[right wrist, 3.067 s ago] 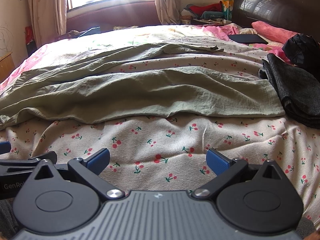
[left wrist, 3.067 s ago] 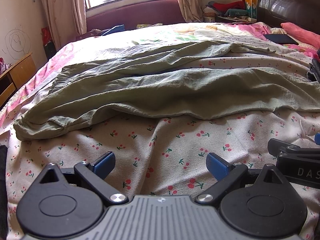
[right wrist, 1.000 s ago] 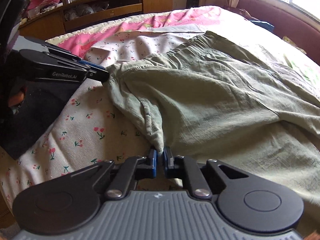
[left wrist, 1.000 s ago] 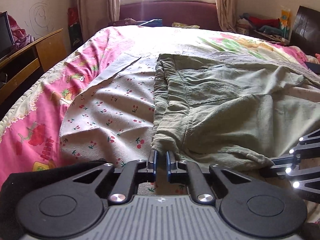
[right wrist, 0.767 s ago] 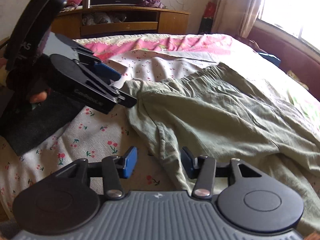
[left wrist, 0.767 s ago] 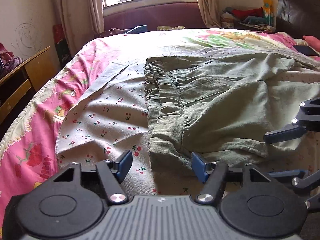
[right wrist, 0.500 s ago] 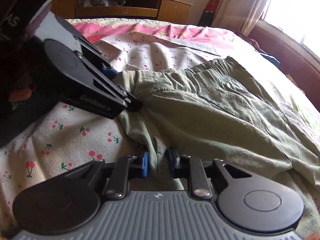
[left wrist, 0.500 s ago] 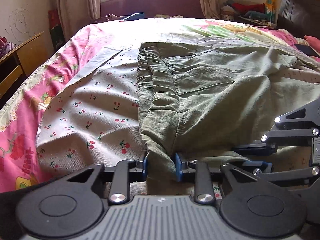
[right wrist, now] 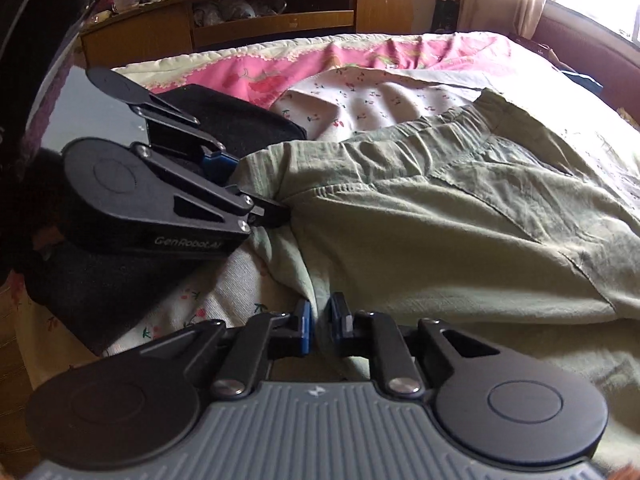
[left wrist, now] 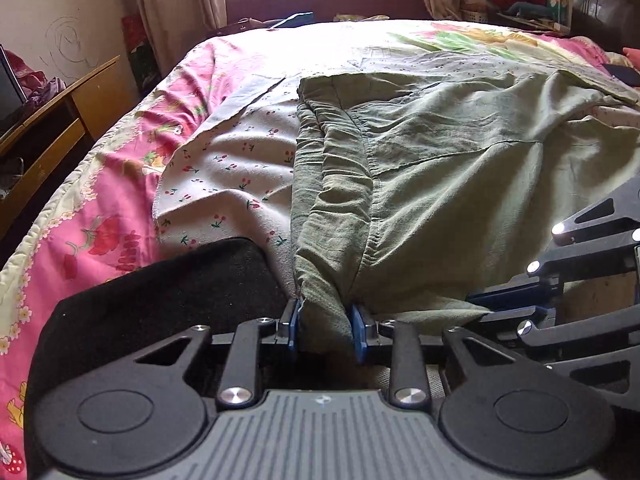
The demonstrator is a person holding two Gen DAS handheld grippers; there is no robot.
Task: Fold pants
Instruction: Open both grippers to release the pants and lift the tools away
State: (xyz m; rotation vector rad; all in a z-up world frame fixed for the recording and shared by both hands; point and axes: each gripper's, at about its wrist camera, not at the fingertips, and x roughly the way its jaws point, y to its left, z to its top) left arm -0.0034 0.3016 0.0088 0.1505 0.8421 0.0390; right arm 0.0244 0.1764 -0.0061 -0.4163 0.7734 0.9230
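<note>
Pants [left wrist: 432, 184]: olive green, spread on the bed [left wrist: 100, 216], waistband nearest.
Left gripper [left wrist: 325, 330]: jaws now clamped on a waistband bunch, open 0.8 s ago.
Right gripper [right wrist: 319, 326]: jaws narrowed, pinching the near edge.
Meaning: both grips set, likely ready to lift and fold.

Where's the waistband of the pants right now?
In the left wrist view the waistband runs up the pants' left edge, beside the cherry-print sheet; its near end sits in the left gripper.
</note>
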